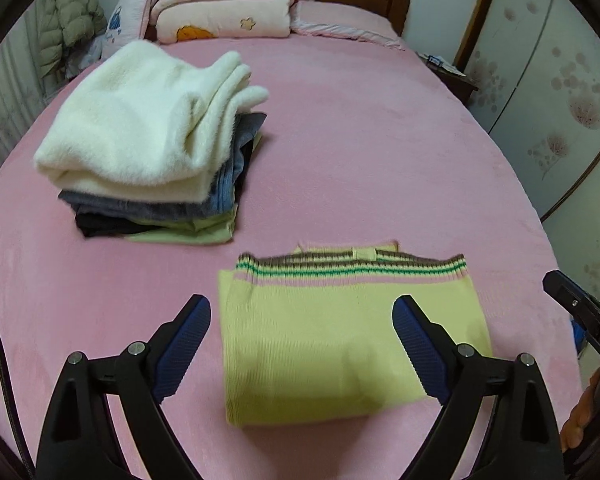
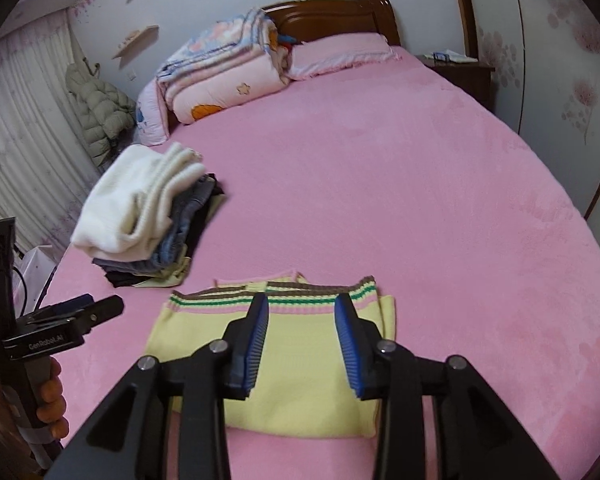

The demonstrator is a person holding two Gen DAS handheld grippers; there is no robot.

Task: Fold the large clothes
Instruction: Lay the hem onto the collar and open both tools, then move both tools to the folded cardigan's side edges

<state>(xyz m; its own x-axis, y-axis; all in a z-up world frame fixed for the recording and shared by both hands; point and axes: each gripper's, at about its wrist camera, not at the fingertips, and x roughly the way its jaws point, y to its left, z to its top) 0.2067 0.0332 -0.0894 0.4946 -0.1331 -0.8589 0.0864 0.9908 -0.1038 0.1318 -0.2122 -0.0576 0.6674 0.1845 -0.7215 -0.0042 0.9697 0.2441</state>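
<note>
A folded pale-yellow knit sweater (image 1: 340,344) with green and brown stripes along its far hem lies flat on the pink bed (image 1: 380,160). My left gripper (image 1: 302,304) hovers above it, jaws wide open and empty. In the right wrist view the same sweater (image 2: 300,364) lies under my right gripper (image 2: 302,300), which is partly open with nothing between its blue pads. The left gripper (image 2: 80,312) also shows at that view's left edge, held by a hand. To the left stands a stack of folded clothes (image 1: 152,152) topped by a fluffy white garment.
Folded quilts (image 2: 220,76) and a pink pillow (image 2: 340,52) lie at the wooden headboard. A dark nightstand (image 2: 460,72) stands at the far right of the bed. A puffy jacket (image 2: 100,116) hangs by the curtain on the left. Pink sheet stretches to the right of the sweater.
</note>
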